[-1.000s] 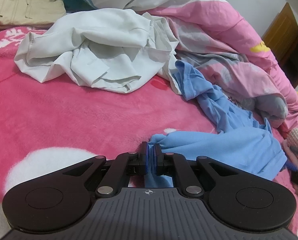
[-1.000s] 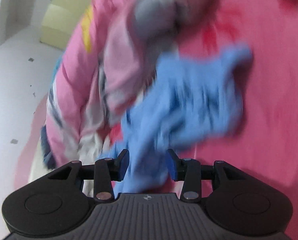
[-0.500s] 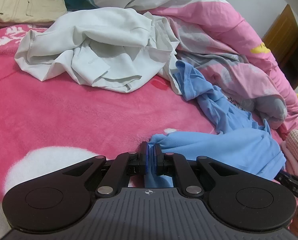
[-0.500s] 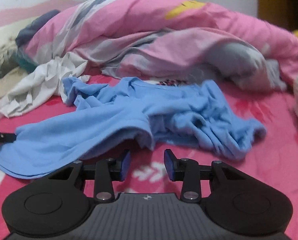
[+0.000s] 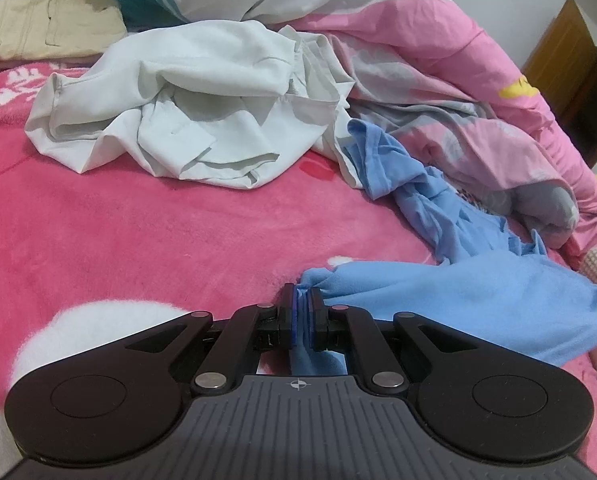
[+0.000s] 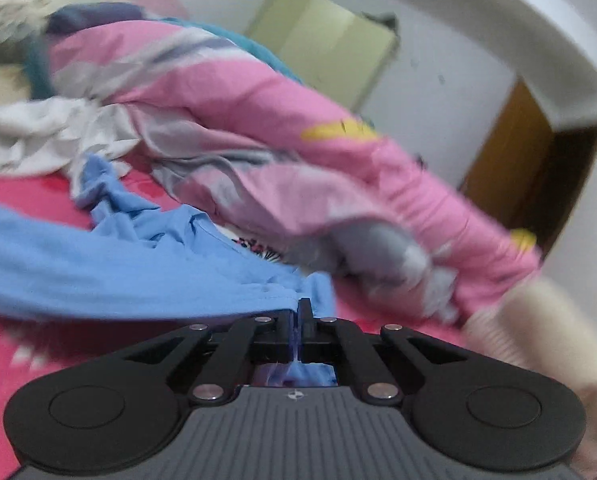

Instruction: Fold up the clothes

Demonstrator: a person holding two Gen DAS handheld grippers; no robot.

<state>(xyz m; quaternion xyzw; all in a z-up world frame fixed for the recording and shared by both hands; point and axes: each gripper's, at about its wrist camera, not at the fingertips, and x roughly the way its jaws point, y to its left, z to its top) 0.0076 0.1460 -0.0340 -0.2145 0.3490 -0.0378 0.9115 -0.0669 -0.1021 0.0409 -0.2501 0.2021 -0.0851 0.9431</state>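
- Bottom centre of the left wrist view: the left gripper (image 5: pixel 302 300) is clenched on a bunched edge of the blue shirt (image 5: pixel 470 300).
- Bottom centre of the right wrist view, which is blurred: the right gripper (image 6: pixel 298 312) pinches the shirt's (image 6: pixel 110 264) hem.
- The shirt stretches across the red blanket (image 5: pixel 146 236), centre right.
- Farther, upper centre: a crumpled white garment (image 5: pixel 186 108).
- Upper right: a pink quilt (image 5: pixel 430 56).
- Upper left: folded beige trousers (image 5: pixel 38 28).
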